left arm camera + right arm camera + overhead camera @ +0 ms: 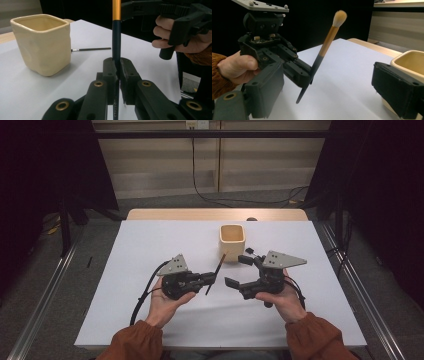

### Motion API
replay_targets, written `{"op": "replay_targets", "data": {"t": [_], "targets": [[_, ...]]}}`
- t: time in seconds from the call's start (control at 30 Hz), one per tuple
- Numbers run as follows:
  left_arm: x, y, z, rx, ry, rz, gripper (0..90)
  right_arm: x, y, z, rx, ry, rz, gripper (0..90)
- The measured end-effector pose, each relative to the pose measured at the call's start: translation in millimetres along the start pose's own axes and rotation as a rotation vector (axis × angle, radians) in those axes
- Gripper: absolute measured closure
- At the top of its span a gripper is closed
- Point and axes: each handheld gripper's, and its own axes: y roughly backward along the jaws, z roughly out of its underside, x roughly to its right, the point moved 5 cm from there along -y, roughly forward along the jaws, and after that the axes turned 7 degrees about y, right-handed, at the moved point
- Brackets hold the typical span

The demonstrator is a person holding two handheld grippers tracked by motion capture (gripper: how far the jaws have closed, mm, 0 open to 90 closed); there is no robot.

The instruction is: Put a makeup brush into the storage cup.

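Here the table (150, 245) carries a cream cup (232, 242), with a thin second brush (91, 49) behind it, its tip hidden, perhaps bristled. The left gripper (212, 278) pinches a makeup brush (322, 53) mid-handle, bristles toward one o'clock. The right gripper (239, 271) gapes wide at three o'clock.

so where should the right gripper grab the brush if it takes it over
Probably on the gold part of the handle, above the left gripper. The brush stands tilted with its bristles up, clamped low on its dark stem, so the upper handle is free. The right gripper is open and beside it; coming in sideways across the handle looks best, staying below the soft bristles.
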Motion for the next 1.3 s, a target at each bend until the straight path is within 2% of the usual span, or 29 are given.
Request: {"op": "replay_targets", "data": {"t": [0.23, 0.33, 0.47, 0.63, 0.7, 0.97, 1.1, 1.3], "targets": [[3.3, 4.4, -4.4, 0.023, 0.002, 0.006, 83.9, -0.3, -9.4, -7.6, -0.004, 0.015, -0.006, 12.7], [4.0, 4.1, -3.5, 0.018, -0.001, 0.007, 83.9, -0.2, -15.0, -8.2, -0.021, -0.016, -0.02, 13.9], [5.6, 1.5, -1.9, 0.011, -0.002, 0.015, 83.9, -1.1, -19.3, -8.8, -0.036, -0.022, -0.047, 24.4], [3.4, 1.0, -0.6, 0.005, -0.003, 0.012, 83.9, -0.7, -19.7, -9.7, -0.028, -0.025, -0.052, 36.2], [3.1, 0.8, -0.4, 0.004, -0.001, 0.011, 83.9, 1.3, -19.3, -9.3, -0.025, -0.037, -0.057, 43.6], [2.1, -0.9, 0.4, 0.001, -0.003, 0.007, 83.9, 1.2, -21.7, -8.7, -0.021, -0.043, -0.083, 59.6], [2.2, -3.2, 2.5, -0.009, -0.001, 0.011, 83.9, 2.9, -21.5, -8.5, -0.012, -0.055, -0.072, 66.4], [2.4, -6.4, 4.3, -0.019, -0.003, 0.018, 83.9, 3.0, -21.8, -8.4, -0.007, -0.091, -0.094, 81.8]]}}
